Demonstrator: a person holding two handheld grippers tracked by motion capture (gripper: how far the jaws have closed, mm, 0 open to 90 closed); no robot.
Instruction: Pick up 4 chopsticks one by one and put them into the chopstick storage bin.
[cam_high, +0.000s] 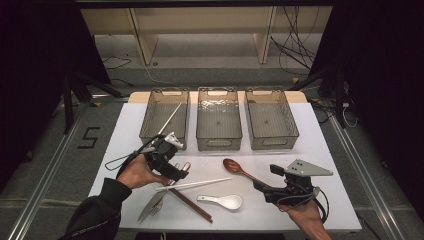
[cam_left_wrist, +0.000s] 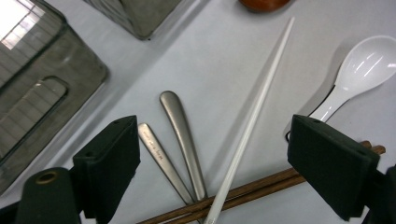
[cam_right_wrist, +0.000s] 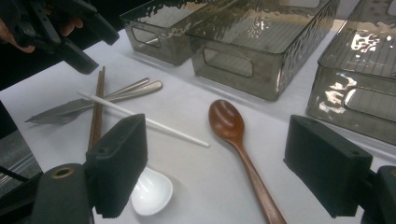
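White chopstick (cam_left_wrist: 252, 121) lies on the table across the brown chopsticks (cam_left_wrist: 261, 189), between your left gripper (cam_left_wrist: 212, 158)'s wide-open, empty jaws. Lower straight, close mid-shaft, and avoid snagging the metal handles (cam_left_wrist: 180, 135) beside it.

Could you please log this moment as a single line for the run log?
left gripper: open, over white chopstick | right gripper: open, at wooden spoon | left bin: one white chopstick inside
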